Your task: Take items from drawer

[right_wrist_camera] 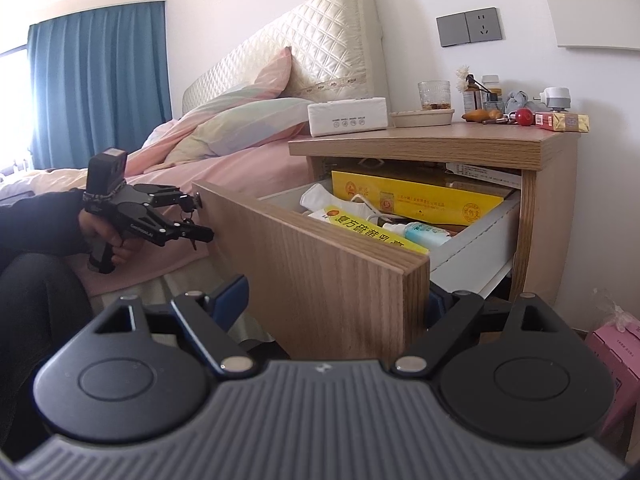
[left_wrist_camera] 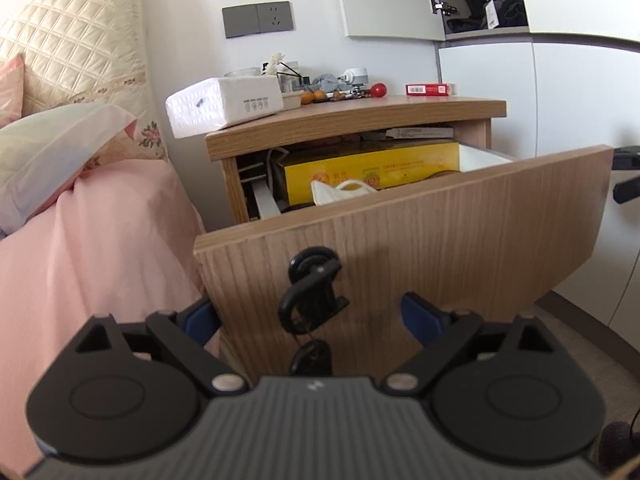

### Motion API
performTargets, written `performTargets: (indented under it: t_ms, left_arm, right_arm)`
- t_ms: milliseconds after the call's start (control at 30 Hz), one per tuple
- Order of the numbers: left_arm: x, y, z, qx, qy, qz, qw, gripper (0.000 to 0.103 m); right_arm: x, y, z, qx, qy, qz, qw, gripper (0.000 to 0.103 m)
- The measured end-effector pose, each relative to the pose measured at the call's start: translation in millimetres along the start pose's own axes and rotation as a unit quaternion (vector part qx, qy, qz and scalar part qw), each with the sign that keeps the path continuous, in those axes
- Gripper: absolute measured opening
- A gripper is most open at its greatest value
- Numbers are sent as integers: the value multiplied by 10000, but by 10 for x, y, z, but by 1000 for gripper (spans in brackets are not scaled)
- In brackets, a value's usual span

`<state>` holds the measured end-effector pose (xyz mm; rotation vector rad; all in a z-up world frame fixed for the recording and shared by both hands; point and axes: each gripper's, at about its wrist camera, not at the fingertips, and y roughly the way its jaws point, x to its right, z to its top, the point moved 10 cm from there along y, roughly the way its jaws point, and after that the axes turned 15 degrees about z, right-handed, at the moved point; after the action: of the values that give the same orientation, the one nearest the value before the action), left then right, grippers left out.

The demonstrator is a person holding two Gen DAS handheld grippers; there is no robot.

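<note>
one drawer [right_wrist_camera: 320, 248] stands pulled out mid-frame, holding one yellow box [right_wrist_camera: 416, 196], one mask [right_wrist_camera: 320, 200], one tube [right_wrist_camera: 424, 232]. left gripper [right_wrist_camera: 196, 216] and right gripper [right_wrist_camera: 336, 300] both spread.

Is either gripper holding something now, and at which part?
Nothing is held. The left gripper is open before the drawer front, its keys between its fingers. The right gripper is open too.

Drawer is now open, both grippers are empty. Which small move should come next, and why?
Probably lift the right gripper over the drawer front toward the white mask. The drawer is pulled out, the mask lies on top, and the left gripper sits by the handle.
</note>
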<state>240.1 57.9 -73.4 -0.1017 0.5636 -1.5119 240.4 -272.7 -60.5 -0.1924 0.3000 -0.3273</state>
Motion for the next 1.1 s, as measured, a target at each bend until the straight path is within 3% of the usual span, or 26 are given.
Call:
performTargets:
  t_ms: [533, 667, 867, 1100]
  left_arm:
    - [9, -223, -89, -144, 57, 49, 9999, 94]
    - [-13, -260, -64, -204, -37, 30, 9998, 94]
    - [-92, -376, 62, -167, -373, 4, 9992, 94]
    - [-168, -475, 340, -53, -520, 241, 9983, 97]
  right_arm:
    - [-193, -82, -74, -54, 14, 169, 9998, 88]
    - [-218, -19, -69, -246, -359, -168, 9989, 88]
    - [-210, -68, 64, -41, -394, -560, 9976, 85]
    - [-159, -321, 488, 778, -211, -1181, 9897, 85]
